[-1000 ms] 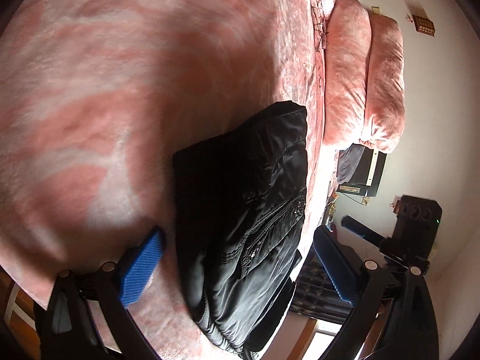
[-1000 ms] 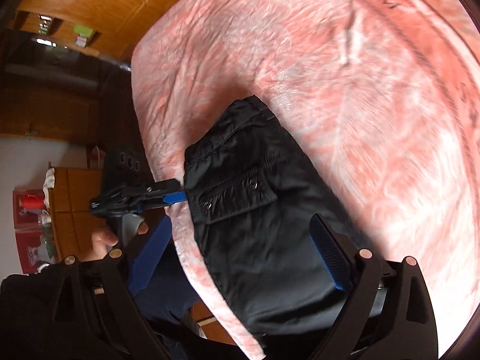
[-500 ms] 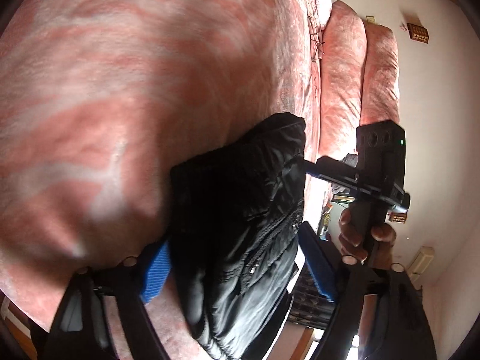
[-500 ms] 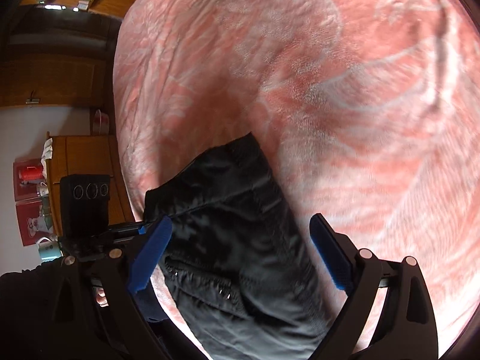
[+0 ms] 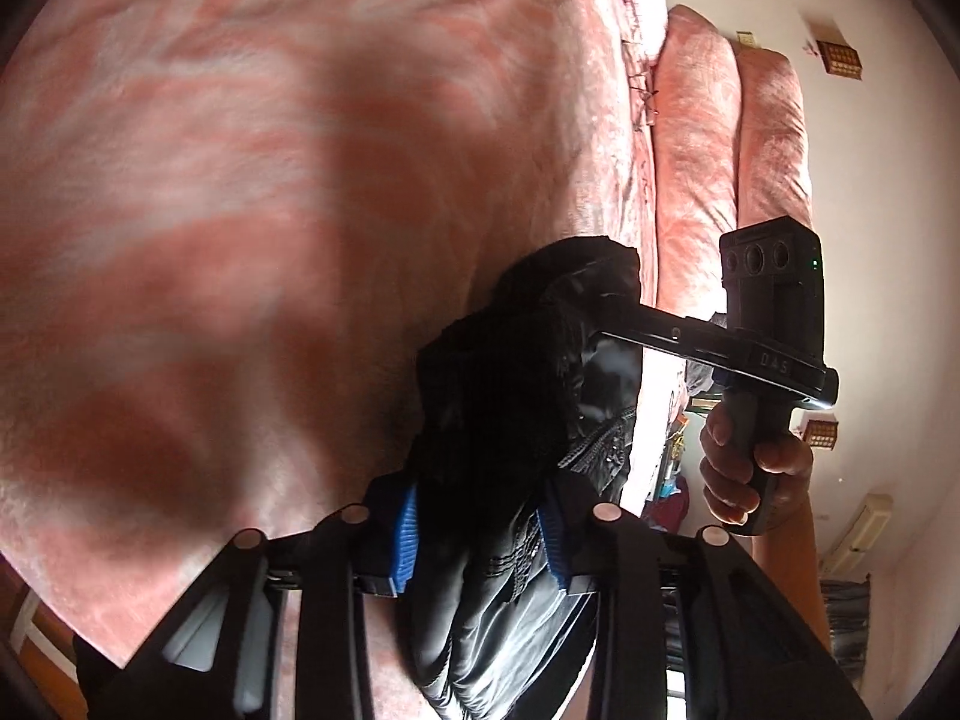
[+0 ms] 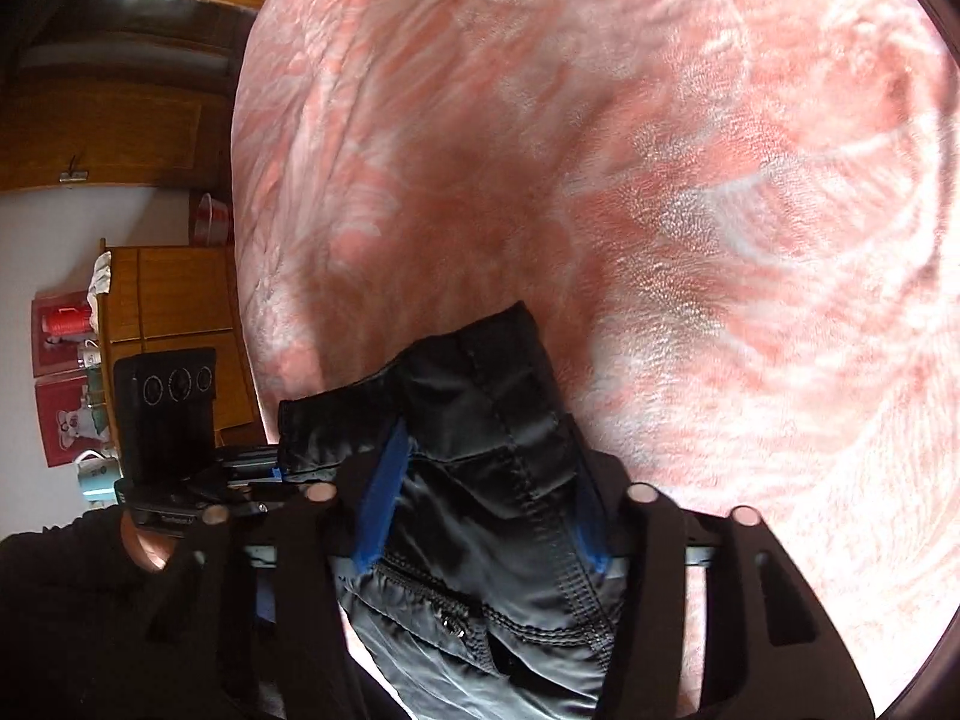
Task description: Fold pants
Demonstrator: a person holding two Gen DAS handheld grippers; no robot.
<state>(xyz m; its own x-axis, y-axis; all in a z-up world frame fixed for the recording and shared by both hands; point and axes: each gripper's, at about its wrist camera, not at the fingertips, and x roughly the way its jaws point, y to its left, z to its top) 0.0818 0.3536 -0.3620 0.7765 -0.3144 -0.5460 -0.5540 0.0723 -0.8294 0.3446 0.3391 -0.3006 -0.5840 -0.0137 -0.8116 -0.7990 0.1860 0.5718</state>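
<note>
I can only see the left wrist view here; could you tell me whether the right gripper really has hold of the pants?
Observer: Yes, the right gripper is shut on the black pants, with cloth bunched between its blue pads.
Operator: Thank you. Which part is it holding?
Observer: A seamed panel, just above a zipper that runs across the cloth.
Operator: And can you see my left gripper from there?
Observer: Yes, the left gripper holds the pants' other corner, off the edge of the pink blanket.
</note>
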